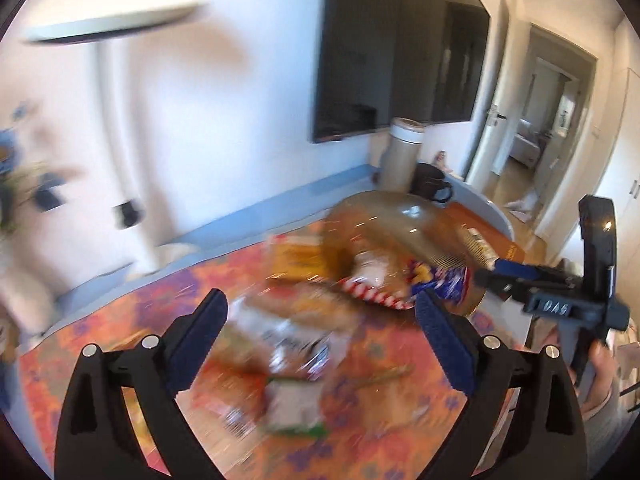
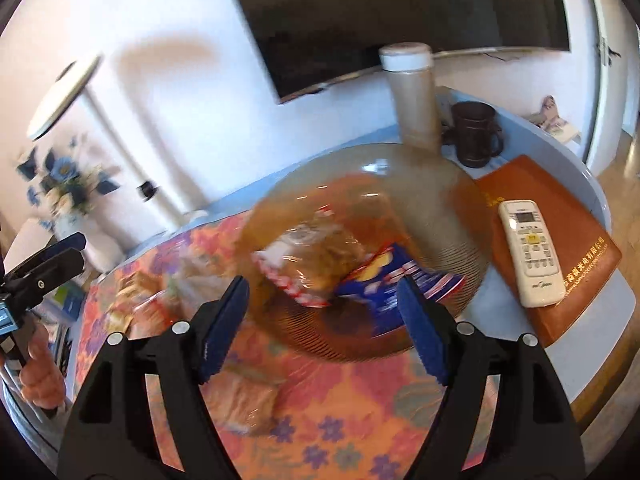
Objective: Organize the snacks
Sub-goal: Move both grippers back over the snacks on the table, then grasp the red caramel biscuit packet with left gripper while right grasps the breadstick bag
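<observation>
An amber glass plate [image 2: 448, 216] sits on the floral tablecloth [image 2: 340, 412] and holds a red-and-white striped snack bag [image 2: 308, 264] and a blue snack pack [image 2: 384, 288]. The plate also shows in the left wrist view [image 1: 400, 220]. My right gripper [image 2: 324, 320] is open and empty, just in front of the plate. My left gripper [image 1: 320, 332] is open and empty above loose blurred snack packets [image 1: 296, 348] on the cloth. A clear-wrapped snack [image 2: 244, 400] lies below the right gripper.
A tall beige flask [image 2: 412, 100] and a dark mug [image 2: 476, 136] stand behind the plate. A white remote [image 2: 532, 252] lies on a brown book [image 2: 572, 240] at the right. A white lamp [image 1: 116, 4], a flower vase [image 2: 64, 188] and a wall TV [image 1: 396, 48] are behind.
</observation>
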Tool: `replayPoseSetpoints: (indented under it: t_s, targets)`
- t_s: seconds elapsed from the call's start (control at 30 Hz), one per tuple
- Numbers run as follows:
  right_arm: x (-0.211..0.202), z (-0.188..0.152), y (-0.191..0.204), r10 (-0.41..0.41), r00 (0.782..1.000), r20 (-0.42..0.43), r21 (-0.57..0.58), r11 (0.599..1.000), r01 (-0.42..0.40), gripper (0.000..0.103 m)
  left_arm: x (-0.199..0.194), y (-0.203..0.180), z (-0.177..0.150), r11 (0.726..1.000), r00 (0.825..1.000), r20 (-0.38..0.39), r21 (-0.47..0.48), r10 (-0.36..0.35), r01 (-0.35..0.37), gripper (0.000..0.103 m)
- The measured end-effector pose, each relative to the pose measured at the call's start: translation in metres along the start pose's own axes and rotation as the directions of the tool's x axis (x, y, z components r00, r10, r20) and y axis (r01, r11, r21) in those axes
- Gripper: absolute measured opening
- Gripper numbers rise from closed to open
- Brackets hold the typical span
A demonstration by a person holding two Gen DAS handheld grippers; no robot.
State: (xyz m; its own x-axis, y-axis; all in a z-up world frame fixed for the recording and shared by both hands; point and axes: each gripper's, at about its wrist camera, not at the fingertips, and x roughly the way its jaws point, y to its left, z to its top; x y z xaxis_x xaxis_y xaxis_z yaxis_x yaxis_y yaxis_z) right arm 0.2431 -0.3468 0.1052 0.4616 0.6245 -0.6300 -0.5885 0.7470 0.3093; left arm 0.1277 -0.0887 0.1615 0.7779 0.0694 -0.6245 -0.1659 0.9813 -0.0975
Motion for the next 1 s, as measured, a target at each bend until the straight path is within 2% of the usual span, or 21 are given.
replayPoseSetpoints:
  t_s: [0.13, 0.27, 0.37, 0.47, 0.5, 0.57, 0.63, 0.67, 0.7, 0.73, 0.8, 0.87, 1.0]
  targets:
    - [-0.017, -0.007, 0.030, 0.036, 0.999, 0.001, -0.062, 0.997, -0.036, 0.077, -0.057, 0.043, -0.024, 0.995, 0.995, 0.030, -0.036, 0.097, -0.096, 0.094]
    - [-0.031, -0.011, 0.057, 0.054, 0.998, 0.014, -0.112, 0.992, -0.053, 0.077, -0.109, 0.091, -0.048, 0.974, 0.976, 0.050, -0.094, 0.213, -0.207, 0.095]
    - [-0.035, -0.017, 0.075, 0.077, 0.997, 0.014, -0.145, 0.987, -0.074, 0.077, -0.127, 0.121, -0.070, 0.955, 0.963, 0.028, -0.140, 0.269, -0.262, 0.097]
    - [-0.026, -0.032, 0.086, 0.072, 0.997, -0.006, -0.147, 0.987, -0.072, 0.080, -0.109, 0.151, -0.100, 0.939, 0.966, -0.065, -0.227, 0.251, -0.259, 0.096]
    - [-0.016, -0.040, 0.087, 0.062, 0.998, -0.030, -0.141, 0.988, -0.066, 0.080, -0.096, 0.159, -0.112, 0.933, 0.968, -0.104, -0.260, 0.227, -0.247, 0.096]
    - [0.007, -0.057, 0.086, 0.053, 0.994, -0.096, -0.110, 0.992, -0.063, 0.080, -0.066, 0.168, -0.137, 0.918, 0.962, -0.191, -0.307, 0.198, -0.250, 0.095]
    - [0.030, -0.075, 0.081, 0.045, 0.986, -0.163, -0.062, 0.996, -0.056, 0.078, -0.032, 0.167, -0.158, 0.898, 0.937, -0.281, -0.325, 0.208, -0.297, 0.094]
    - [0.037, -0.081, 0.079, 0.040, 0.983, -0.179, -0.046, 0.998, -0.049, 0.077, -0.014, 0.166, -0.166, 0.882, 0.915, -0.328, -0.322, 0.235, -0.343, 0.094]
    - [0.044, -0.088, 0.076, 0.028, 0.980, -0.195, -0.024, 0.999, -0.034, 0.077, -0.002, 0.165, -0.169, 0.874, 0.901, -0.357, -0.320, 0.248, -0.367, 0.091]
    - [0.051, -0.095, 0.072, 0.025, 0.976, -0.217, 0.001, 1.000, -0.025, 0.077, 0.010, 0.163, -0.173, 0.869, 0.893, -0.374, -0.319, 0.250, -0.377, 0.088]
    - [0.059, -0.102, 0.067, 0.024, 0.971, -0.238, 0.027, 0.999, -0.018, 0.077, 0.027, 0.157, -0.175, 0.868, 0.896, -0.373, -0.329, 0.243, -0.372, 0.086]
    - [0.064, -0.104, 0.066, 0.019, 0.969, -0.247, 0.031, 0.999, -0.011, 0.077, 0.039, 0.150, -0.175, 0.865, 0.883, -0.388, -0.310, 0.264, -0.395, 0.081]
    - [0.075, -0.105, 0.069, -0.006, 0.967, -0.256, 0.017, 1.000, 0.011, 0.077, 0.040, 0.139, -0.179, 0.877, 0.882, -0.383, -0.279, 0.273, -0.392, 0.080]
